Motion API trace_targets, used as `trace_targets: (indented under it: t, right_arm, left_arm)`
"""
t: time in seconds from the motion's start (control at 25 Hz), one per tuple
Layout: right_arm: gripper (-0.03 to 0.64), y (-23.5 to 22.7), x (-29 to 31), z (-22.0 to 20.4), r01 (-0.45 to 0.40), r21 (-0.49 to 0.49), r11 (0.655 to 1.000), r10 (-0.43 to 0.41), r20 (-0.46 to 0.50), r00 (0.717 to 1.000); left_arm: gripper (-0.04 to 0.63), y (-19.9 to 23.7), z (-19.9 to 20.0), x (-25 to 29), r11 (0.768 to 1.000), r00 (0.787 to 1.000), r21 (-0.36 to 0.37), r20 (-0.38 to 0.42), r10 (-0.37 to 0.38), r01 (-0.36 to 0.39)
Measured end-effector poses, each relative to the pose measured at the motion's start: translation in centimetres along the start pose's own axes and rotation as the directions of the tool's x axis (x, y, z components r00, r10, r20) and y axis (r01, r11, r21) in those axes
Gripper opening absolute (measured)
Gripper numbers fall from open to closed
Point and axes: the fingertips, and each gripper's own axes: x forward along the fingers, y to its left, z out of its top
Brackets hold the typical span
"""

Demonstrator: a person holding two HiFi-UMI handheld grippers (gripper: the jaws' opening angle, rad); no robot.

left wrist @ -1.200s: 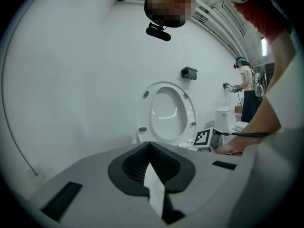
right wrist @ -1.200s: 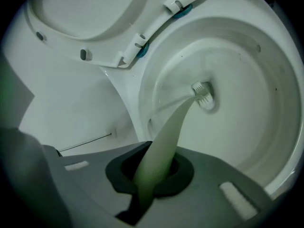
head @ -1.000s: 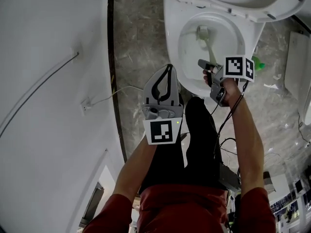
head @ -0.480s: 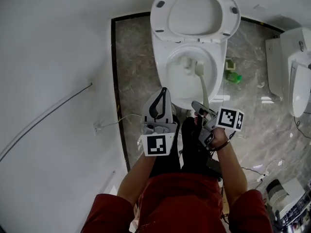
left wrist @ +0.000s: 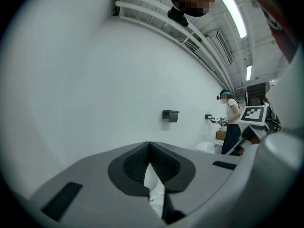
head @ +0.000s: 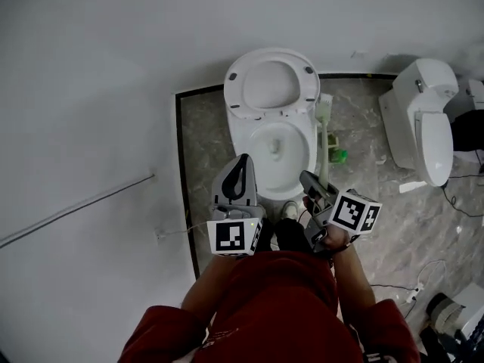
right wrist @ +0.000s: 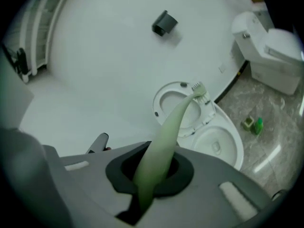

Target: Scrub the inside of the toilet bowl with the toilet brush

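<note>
Right claw (right wrist: 154, 151) clenched on toilet brush (right wrist: 178, 120); left claw (left wrist: 150, 148) pinched together, empty; distant person (left wrist: 232, 121) only in left gripper view

A second white toilet (head: 423, 119) stands at the right edge of the marble floor (head: 370, 203), and a small green thing (head: 339, 156), perhaps a bottle, lies on the floor well to its left. A dark box (left wrist: 170, 115) is fixed to the white wall (left wrist: 95, 80), and a thin cable (head: 91, 205) runs across the wall beyond the floor's left edge.
</note>
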Motion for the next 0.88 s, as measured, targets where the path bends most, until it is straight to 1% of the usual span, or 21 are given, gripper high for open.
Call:
trace_targets:
  t: [0.08, 0.16, 0.28, 0.36, 0.48, 0.6, 0.68, 0.8, 0.88]
  right_arm:
    - [0.008, 1.6, -0.8, 2.1, 0.042, -0.142, 0.989, -0.034, 0.055, 0.998]
    - [0.008, 3.2, -1.5, 3.9, 0.09, -0.271, 0.958, -0.06, 0.115, 0.992]
    - [0.008, 6.1, -2.5, 6.1, 0.156, -0.433, 0.888, -0.074, 0.2, 0.977]
    - [0.008, 8.1, -2.8, 7.4, 0.18, -0.514, 0.839, -0.056, 0.246, 0.968]
    - [0.008, 10.9, -3.4, 9.2, 0.21, -0.597, 0.774, -0.013, 0.316, 0.949]
    - [0.008, 12.6, -4.5, 11.1, 0.285, -0.653, 0.701, 0.017, 0.415, 0.91]
    - [0.008, 13.2, -4.9, 12.0, 0.337, -0.677, 0.654, 0.022, 0.462, 0.887]
    - [0.008, 13.4, -5.4, 12.7, 0.394, -0.697, 0.599, 0.012, 0.5, 0.866]
    - [0.008, 13.8, -5.7, 13.0, 0.423, -0.701, 0.574, 0.017, 0.527, 0.85]
  left_arm:
    - [0.005, -0.4, 2.4, 0.3, 1.0, 0.999, 0.0, 0.032, -0.012, 0.012]
    - [0.005, -0.7, 4.3, 0.4, 1.0, 0.998, 0.009, 0.062, -0.023, 0.023]
    - [0.005, -1.1, 7.3, 0.4, 0.999, 0.993, 0.027, 0.106, -0.047, 0.044]
    - [0.005, -1.0, 9.0, 0.3, 0.998, 0.989, 0.031, 0.138, -0.053, 0.049]
    - [0.005, -0.9, 11.2, 0.1, 0.998, 0.981, 0.04, 0.186, -0.057, 0.05]
    - [0.005, -1.1, 13.0, -0.1, 0.997, 0.97, 0.067, 0.239, -0.056, 0.041]
    - [0.005, -1.1, 13.6, -0.3, 0.996, 0.965, 0.08, 0.256, -0.051, 0.032]
    - [0.005, -1.0, 14.0, -0.4, 0.995, 0.966, 0.092, 0.254, -0.048, 0.025]
    - [0.005, -0.7, 14.2, -0.6, 0.995, 0.965, 0.099, 0.259, -0.038, 0.012]
